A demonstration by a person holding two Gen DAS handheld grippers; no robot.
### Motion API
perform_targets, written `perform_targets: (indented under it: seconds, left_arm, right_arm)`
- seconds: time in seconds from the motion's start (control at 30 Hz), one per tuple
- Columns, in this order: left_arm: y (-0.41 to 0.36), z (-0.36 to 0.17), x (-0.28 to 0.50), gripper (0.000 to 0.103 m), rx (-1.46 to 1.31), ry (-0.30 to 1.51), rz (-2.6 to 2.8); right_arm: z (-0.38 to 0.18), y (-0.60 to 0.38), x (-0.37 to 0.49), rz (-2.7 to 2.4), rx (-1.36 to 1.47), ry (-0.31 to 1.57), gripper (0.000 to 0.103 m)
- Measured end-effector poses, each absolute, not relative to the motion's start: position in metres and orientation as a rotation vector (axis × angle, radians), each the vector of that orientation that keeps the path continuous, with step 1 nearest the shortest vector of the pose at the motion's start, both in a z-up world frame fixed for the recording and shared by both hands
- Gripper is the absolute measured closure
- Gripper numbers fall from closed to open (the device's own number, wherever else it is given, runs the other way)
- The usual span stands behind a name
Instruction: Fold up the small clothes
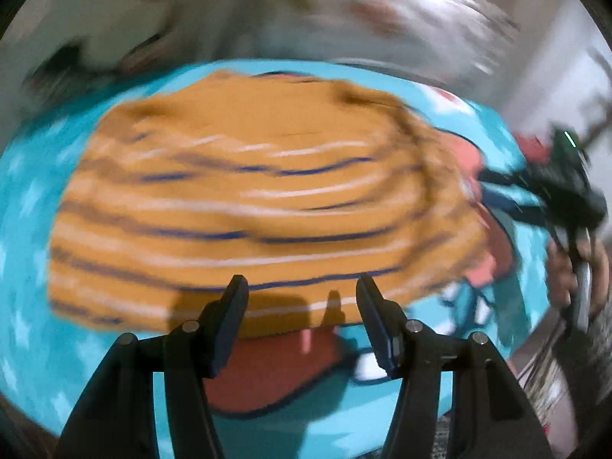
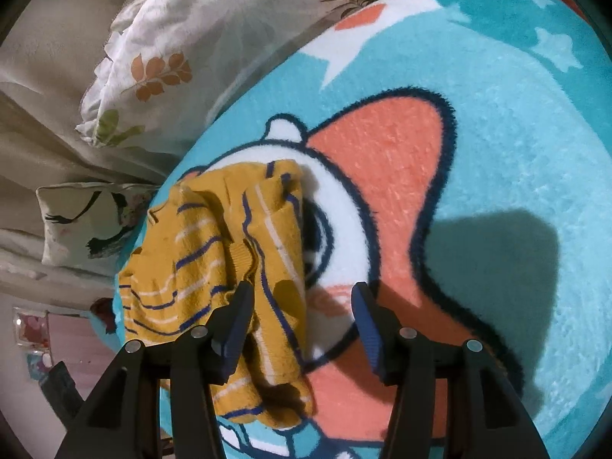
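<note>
The left wrist view is smeared with motion blur, so edges are hard to read: the mustard-yellow knit garment with navy and white stripes [image 1: 244,206] lies spread ahead of the left gripper [image 1: 300,287], on a turquoise fleece blanket with a cartoon print [image 1: 26,229]. That gripper's jaws stand wide apart with nothing between them. Far to its right the right gripper [image 1: 550,187] shows only as a dark blur, a hand [image 1: 566,267] half cut off behind it. In the sharp right wrist view the right gripper [image 2: 302,292] is wide open and empty; the garment [image 2: 214,267] lies bunched, partly hidden behind its left finger [image 2: 237,317]. Beyond the blanket [image 2: 516,153] lies a white leaf-print pillow [image 2: 183,49], cropped at the top.
</note>
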State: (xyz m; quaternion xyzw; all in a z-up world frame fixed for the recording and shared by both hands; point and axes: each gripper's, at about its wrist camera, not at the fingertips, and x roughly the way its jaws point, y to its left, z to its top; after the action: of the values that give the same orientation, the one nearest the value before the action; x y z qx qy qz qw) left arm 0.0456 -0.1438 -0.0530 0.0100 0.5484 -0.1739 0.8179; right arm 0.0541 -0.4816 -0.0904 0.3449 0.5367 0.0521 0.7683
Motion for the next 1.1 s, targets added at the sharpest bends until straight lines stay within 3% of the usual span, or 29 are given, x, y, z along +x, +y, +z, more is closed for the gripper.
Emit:
perform_targets:
  seconds: [0.3, 0.53, 0.67, 0.87, 1.0, 1.03, 1.1]
  left_arm:
    - [-0.269, -0.070, 0.030, 0.045, 0.209, 1.096, -0.570]
    - [-0.301, -0.085, 0.023, 0.045, 0.253, 1.087, -0.569]
    - [-0.316, -0.094, 0.020, 0.035, 0.279, 1.058, -0.567]
    - [-0.329, -0.101, 0.018, 0.035, 0.315, 1.053, -0.534]
    - [-0.333, -0.103, 0.016, 0.035, 0.325, 1.048, -0.498]
    - [-0.335, -0.104, 0.018, 0.036, 0.329, 1.049, -0.489]
    - [-0.337, -0.105, 0.021, 0.049, 0.334, 1.047, -0.460]
  right_arm:
    - [-0.103, -0.505, 0.068, 0.247, 0.816, 1.217, 0.045]
    - [-0.110, -0.500, 0.089, 0.315, 0.806, 1.264, 0.045]
    - [-0.119, -0.494, 0.103, 0.346, 0.828, 1.272, 0.045]
    - [-0.125, -0.475, 0.122, 0.458, 0.849, 1.259, 0.044]
    - [-0.125, -0.457, 0.130, 0.533, 0.806, 1.280, 0.032]
    - [-0.125, -0.455, 0.131, 0.543, 0.799, 1.282, 0.031]
    - [-0.124, -0.451, 0.134, 0.546, 0.781, 1.284, 0.030]
